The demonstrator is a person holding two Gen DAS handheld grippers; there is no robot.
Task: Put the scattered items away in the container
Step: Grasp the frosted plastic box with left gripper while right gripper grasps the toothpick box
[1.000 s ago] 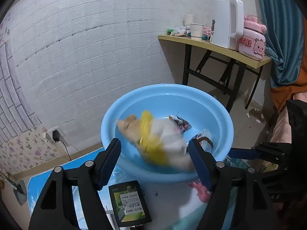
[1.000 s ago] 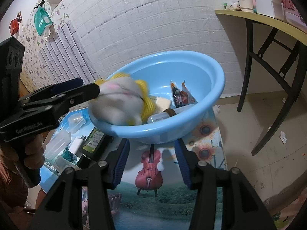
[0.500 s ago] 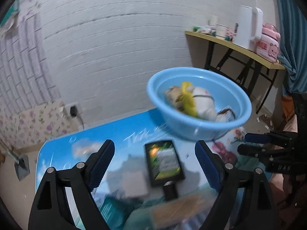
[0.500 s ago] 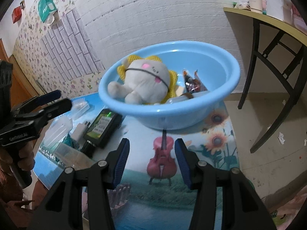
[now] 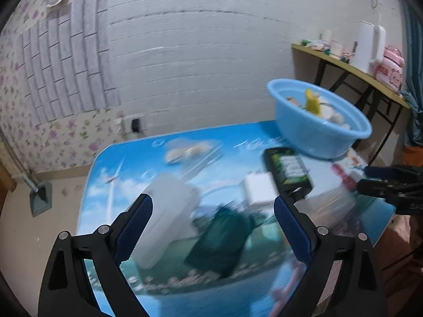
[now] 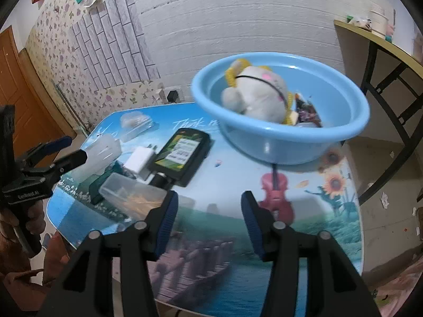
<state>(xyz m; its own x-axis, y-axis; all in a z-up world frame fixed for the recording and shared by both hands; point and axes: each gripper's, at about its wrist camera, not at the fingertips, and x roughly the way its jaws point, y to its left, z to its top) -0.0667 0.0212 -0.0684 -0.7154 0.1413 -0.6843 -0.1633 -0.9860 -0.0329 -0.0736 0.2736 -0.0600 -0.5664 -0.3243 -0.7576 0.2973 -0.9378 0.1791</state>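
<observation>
The blue basin (image 6: pixel 304 137) stands at the table's far right and holds a white and yellow plush toy (image 6: pixel 260 93) and snack packets (image 6: pixel 308 112); it also shows in the left wrist view (image 5: pixel 317 132). On the table lie a black power bank (image 6: pixel 182 155), a white charger (image 6: pixel 140 159), a clear plastic box (image 6: pixel 132 198), a white bottle (image 6: pixel 103 153) and a dark green item (image 5: pixel 222 243). My left gripper (image 5: pixel 211 227) is open and empty over the bottle and green item. My right gripper (image 6: pixel 208 222) is open and empty above the table's near side.
A clear bag (image 6: pixel 136 122) lies at the table's far left. A side table (image 5: pixel 354 71) with a kettle and cups stands by the wall on the right. A wall socket (image 5: pixel 136 125) sits behind the table.
The plush toy was let go into the basin. My left gripper has pulled back and swung left over the scattered items. My right gripper has drawn back from the basin.
</observation>
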